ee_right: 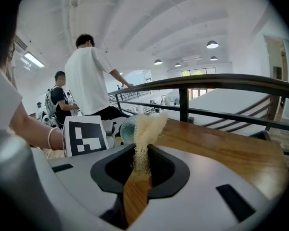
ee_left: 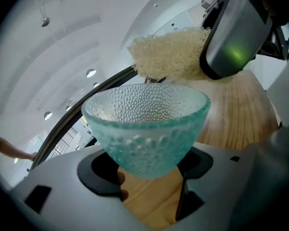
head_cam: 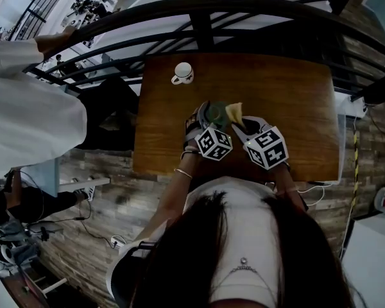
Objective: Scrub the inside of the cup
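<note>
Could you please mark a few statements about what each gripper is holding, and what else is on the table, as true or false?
1. The left gripper is shut on a pale green glass cup. True.
2. The right gripper is empty. False: its jaws pinch a yellowish sponge.
3. A white mug stands on the wooden table, apart from both grippers. True.
4. The sponge lies at the bottom of the glass cup. False: in the left gripper view it is above the cup's far rim, and the bowl of the cup is empty.
</note>
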